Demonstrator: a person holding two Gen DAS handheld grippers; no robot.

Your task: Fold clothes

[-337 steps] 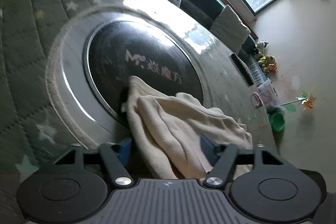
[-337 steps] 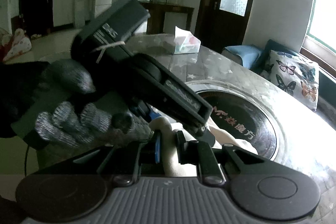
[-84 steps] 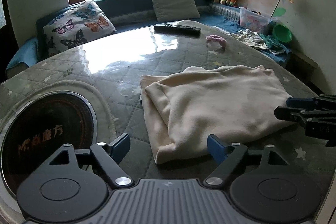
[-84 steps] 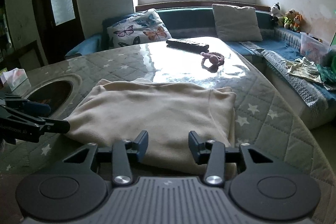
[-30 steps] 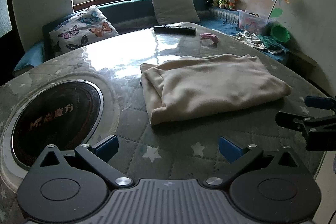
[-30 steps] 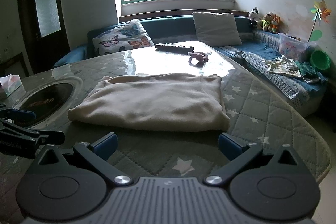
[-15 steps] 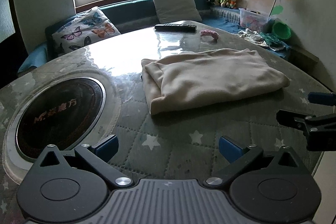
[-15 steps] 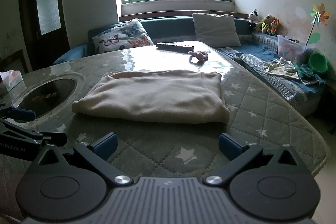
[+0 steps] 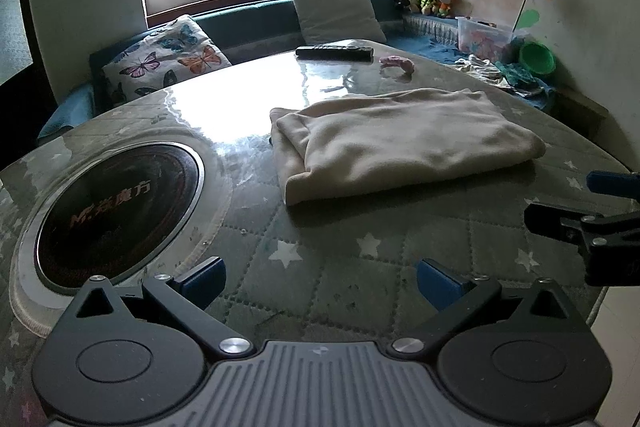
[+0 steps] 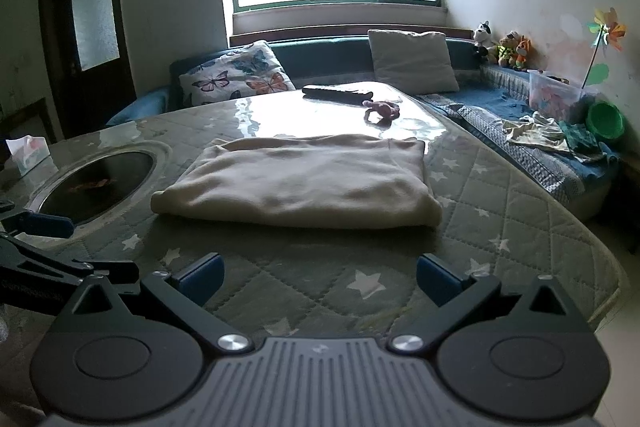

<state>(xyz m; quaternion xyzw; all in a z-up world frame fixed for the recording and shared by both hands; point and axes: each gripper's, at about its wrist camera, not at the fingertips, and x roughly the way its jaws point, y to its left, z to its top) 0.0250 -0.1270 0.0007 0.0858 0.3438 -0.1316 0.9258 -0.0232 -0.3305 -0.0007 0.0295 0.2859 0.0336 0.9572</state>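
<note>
While folded, cream garment well beyond both wide-spread jaws.

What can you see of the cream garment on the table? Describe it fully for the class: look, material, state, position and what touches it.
The cream garment is a soft, fleecy-looking cloth, folded into a flat, roughly rectangular bundle with layered edges showing at one end. It lies on the quilted, star-patterned table cover, beside the round dark inset. Nothing else touches it: the left gripper and right gripper are open and held clear of its near edge.
</note>
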